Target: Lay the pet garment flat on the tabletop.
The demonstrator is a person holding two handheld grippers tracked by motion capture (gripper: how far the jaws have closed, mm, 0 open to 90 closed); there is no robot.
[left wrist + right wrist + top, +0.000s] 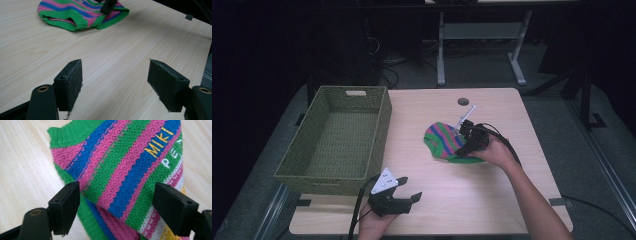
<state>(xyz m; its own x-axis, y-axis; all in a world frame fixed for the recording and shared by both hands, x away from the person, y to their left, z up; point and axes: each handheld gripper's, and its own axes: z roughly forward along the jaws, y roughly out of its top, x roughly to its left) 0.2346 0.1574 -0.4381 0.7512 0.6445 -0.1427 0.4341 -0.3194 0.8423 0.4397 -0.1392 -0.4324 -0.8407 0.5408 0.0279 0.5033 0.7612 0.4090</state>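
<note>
A small knitted garment (pixel 443 141) with pink, blue and green stripes lies on the wooden table (pixel 492 200), right of the middle. My right gripper (pixel 466 143) hovers over its right edge, jaws open, nothing between them. In the right gripper view the knit (pixel 125 165) with yellow and white lettering lies just beyond the open jaws (pixel 115 207). My left gripper (pixel 408 190) is open near the table's front edge, over bare wood. The left gripper view shows its open jaws (pixel 115 82) and the garment (pixel 80 13) farther off.
A green woven basket (pixel 377 125) stands on the table's left side, with nothing visible inside. A round cable hole (pixel 463 101) sits near the far edge. A white desk frame (pixel 482 35) stands on the floor behind the table.
</note>
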